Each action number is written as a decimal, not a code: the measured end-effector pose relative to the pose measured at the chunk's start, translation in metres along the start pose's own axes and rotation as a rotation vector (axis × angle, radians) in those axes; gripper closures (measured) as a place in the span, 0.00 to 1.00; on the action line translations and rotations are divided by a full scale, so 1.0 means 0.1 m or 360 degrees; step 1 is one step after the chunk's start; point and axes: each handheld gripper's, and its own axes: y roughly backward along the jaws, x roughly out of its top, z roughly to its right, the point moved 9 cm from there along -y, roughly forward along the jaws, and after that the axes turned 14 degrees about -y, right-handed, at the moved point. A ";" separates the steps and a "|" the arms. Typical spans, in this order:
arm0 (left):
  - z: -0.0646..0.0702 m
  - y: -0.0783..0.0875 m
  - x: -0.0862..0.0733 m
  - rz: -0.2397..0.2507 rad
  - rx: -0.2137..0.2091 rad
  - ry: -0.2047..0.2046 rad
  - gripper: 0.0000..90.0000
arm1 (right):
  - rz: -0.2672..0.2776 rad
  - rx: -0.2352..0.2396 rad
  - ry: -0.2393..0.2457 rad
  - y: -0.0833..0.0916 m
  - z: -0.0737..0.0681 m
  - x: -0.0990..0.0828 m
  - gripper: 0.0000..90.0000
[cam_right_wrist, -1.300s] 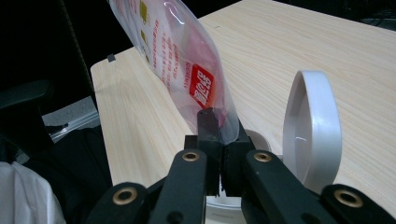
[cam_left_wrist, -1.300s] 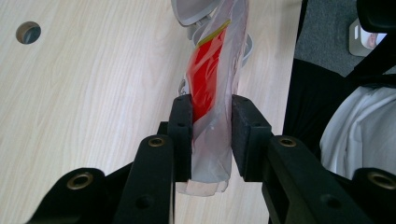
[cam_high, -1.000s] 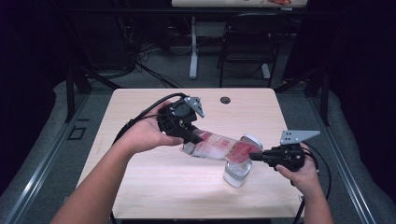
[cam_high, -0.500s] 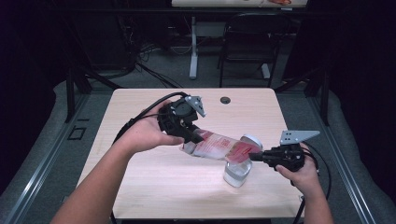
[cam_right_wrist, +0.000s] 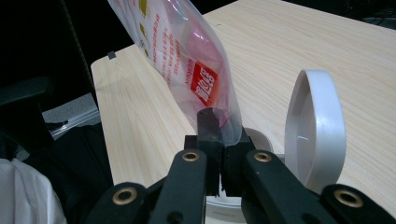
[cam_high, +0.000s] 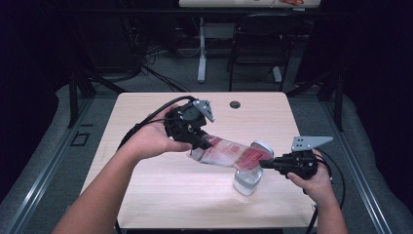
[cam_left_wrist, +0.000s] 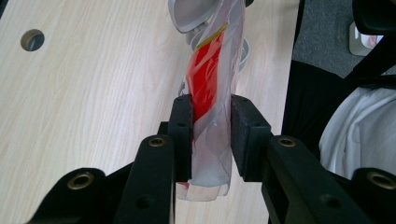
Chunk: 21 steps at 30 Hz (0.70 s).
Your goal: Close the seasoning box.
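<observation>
The right gripper (cam_high: 265,164) pinches one end of the bag (cam_high: 230,153), held just above the open jar (cam_high: 247,179). Farther off, the left gripper (cam_high: 197,143) clamps the bag's other end over the table (cam_high: 146,190).

My left claw (cam_high: 200,142) grips one end of clear pouch (cam_high: 229,153) with red print, pouch lifted off desk (cam_high: 146,190), slanting down toward right. My right claw (cam_high: 265,164) pinches pouch's lower end. That end sits over small clear jar (cam_high: 246,180) standing on desk, white lid (cam_high: 263,146) flipped up behind it. Both forearms enter from bottom edge. Small dark hole (cam_high: 235,104) in desk near far edge. Chair (cam_high: 258,53) and cables on floor beyond desk.
</observation>
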 end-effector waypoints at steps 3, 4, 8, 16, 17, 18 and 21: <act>0.00 0.00 0.01 0.0005 -0.0001 0.0000 0.80 | 0.0001 -0.0001 0.0001 0.01 0.00 0.00 0.99; 0.00 0.00 0.01 0.0005 -0.0002 0.0000 0.80 | 0.0003 -0.0001 0.0001 0.01 0.00 0.00 0.99; 0.00 0.00 0.01 0.0007 0.0001 0.0004 0.80 | 0.0003 -0.0004 0.0001 0.01 0.00 0.00 0.99; 0.00 0.01 0.01 -0.0003 0.0001 -0.0003 0.80 | -0.0001 -0.0001 0.0000 0.00 0.00 0.00 0.99; 0.00 0.01 0.01 -0.0001 0.0002 -0.0001 0.80 | -0.0003 -0.0001 0.0001 0.00 0.00 0.00 0.99; 0.00 0.01 0.02 -0.0001 0.0003 0.0003 0.80 | -0.0005 -0.0001 0.0002 0.00 0.00 0.00 0.99; 0.00 0.02 0.02 -0.0003 0.0007 -0.0004 0.80 | -0.0006 -0.0001 0.0004 -0.01 -0.01 0.00 0.99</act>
